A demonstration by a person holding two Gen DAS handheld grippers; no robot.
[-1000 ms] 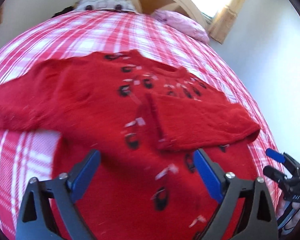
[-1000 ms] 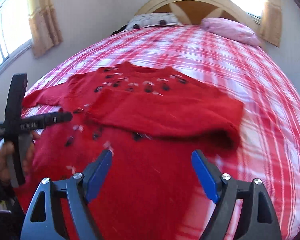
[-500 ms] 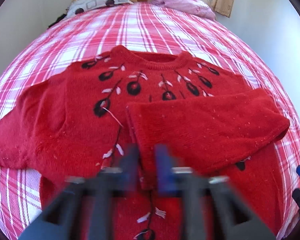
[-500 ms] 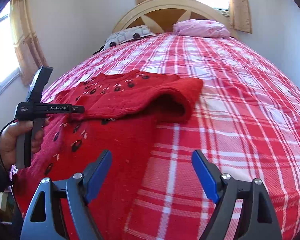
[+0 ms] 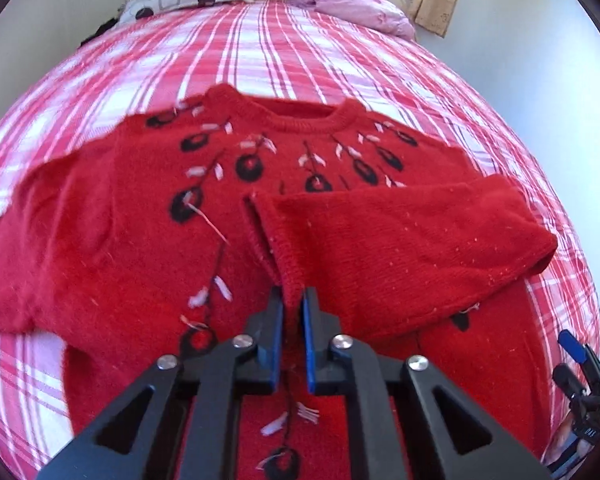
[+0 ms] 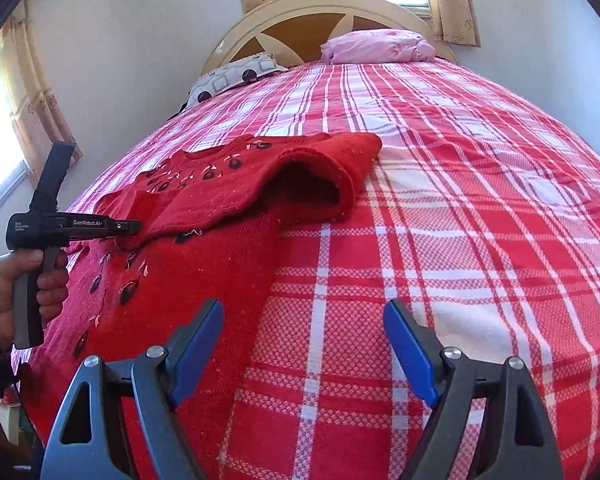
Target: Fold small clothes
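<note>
**Left claw pinching the folded sleeve's cuff**

The left gripper (image 5: 291, 304) is clamping its blue pads tight on the cuff (image 5: 288, 280) of the sleeve lying folded across the red sweater (image 5: 120, 240). The right gripper (image 6: 304, 332) is hovering with its jaws spread wide and nothing between them, over the checked bedspread (image 6: 460, 220) just beside the sweater's edge. Beyond, two pillows (image 6: 380, 46) are resting against the headboard (image 6: 300, 12).
</note>
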